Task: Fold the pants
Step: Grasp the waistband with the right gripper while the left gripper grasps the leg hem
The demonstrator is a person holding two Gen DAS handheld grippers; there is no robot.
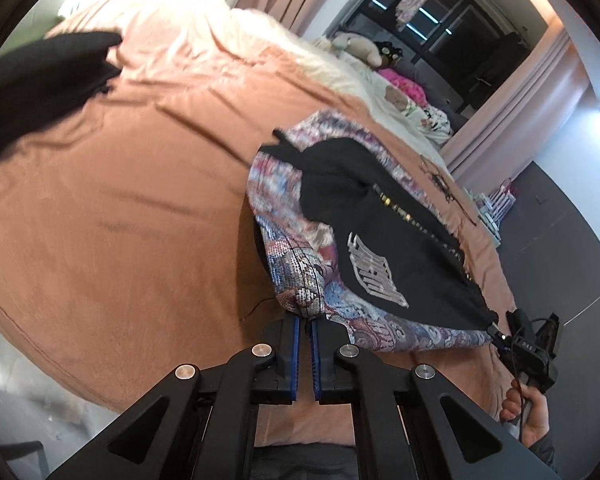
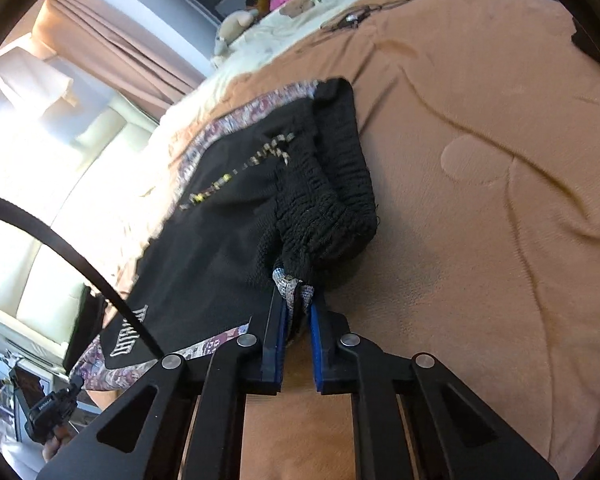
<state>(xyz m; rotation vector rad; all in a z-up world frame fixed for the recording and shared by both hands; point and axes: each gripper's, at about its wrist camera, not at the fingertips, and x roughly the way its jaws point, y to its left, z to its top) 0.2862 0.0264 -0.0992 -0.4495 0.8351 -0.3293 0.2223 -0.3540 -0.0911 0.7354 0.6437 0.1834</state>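
Observation:
The pants (image 1: 300,216) are patterned in pink, blue and white, with a black panel bearing silver lettering (image 1: 374,276). They lie partly folded on the pink bedspread (image 1: 120,200). My left gripper (image 1: 305,322) is shut on a patterned corner of the pants. In the right wrist view the pants (image 2: 220,216) show their black side and a gathered black waistband (image 2: 340,184). My right gripper (image 2: 297,312) is shut on the waistband end with patterned cloth between the pads. The right gripper also shows in the left wrist view (image 1: 500,334).
A black garment (image 1: 40,84) lies at the far left of the bed. Soft toys and pink cushions (image 1: 380,68) sit by the dark window. A cord (image 2: 360,14) lies on the bedspread (image 2: 480,200). A dark floor (image 1: 560,240) runs beside the bed.

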